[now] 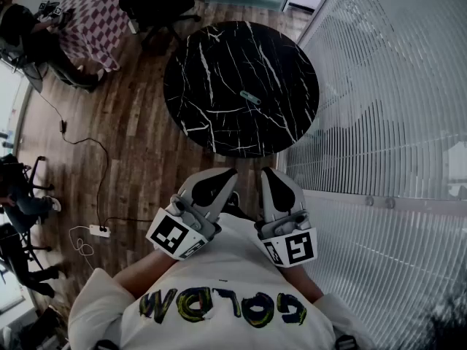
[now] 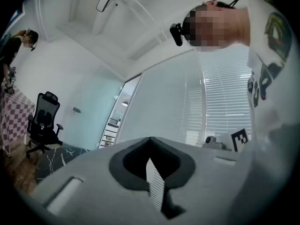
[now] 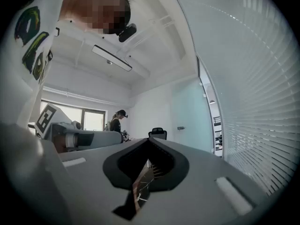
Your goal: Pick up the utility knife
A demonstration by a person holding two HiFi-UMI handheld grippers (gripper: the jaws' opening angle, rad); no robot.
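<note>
The utility knife [image 1: 250,98], small and grey-blue, lies on the round black marble table [image 1: 211,64], right of its middle. Both grippers are held close to the person's chest, well short of the table's near edge and far from the knife. In the head view my left gripper [image 1: 230,173] and right gripper [image 1: 268,171] point toward the table side by side. In the left gripper view my left gripper [image 2: 150,139] has its jaws closed together with nothing between them. My right gripper [image 3: 149,138] is likewise shut and empty. Neither gripper view shows the knife.
A wall of white blinds [image 1: 394,86] runs along the right. A table with a checkered cloth [image 1: 91,20] and a black office chair [image 1: 157,2] stand beyond the round table. A power strip [image 1: 99,231] and a cable [image 1: 102,159] lie on the wooden floor at the left, near seated people.
</note>
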